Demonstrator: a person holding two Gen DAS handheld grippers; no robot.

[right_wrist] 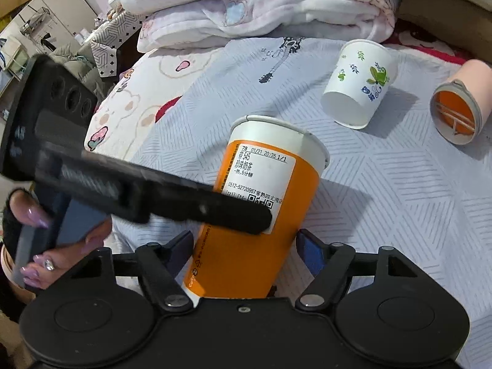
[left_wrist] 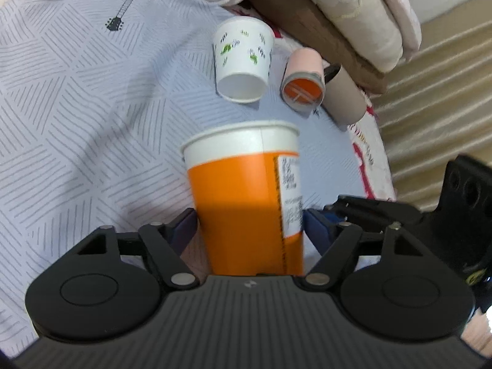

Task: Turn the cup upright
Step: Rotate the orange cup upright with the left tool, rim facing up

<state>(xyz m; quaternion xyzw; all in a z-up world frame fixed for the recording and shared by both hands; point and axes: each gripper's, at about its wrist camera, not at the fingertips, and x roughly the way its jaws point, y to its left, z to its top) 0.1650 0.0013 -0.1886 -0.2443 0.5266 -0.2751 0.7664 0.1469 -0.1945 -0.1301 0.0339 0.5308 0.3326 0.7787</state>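
Observation:
An orange paper cup with a white rim band and a printed label [left_wrist: 246,196] is held between both grippers above a patterned bed sheet. My left gripper [left_wrist: 249,224] has its blue pads against the cup's two sides. My right gripper [right_wrist: 244,246] also has its pads at the cup's [right_wrist: 261,203] sides. In the right wrist view the left gripper's finger [right_wrist: 215,209] crosses in front of the cup. The cup's wide end points away from both cameras. Its inside is hidden.
A white paper cup with leaf prints [left_wrist: 243,61] [right_wrist: 359,83] lies on its side on the sheet [left_wrist: 77,123]. A pink cup with an orange inside [left_wrist: 303,77] [right_wrist: 458,104] lies beside it. A cardboard tube [left_wrist: 344,98] and folded blankets [right_wrist: 261,6] lie behind.

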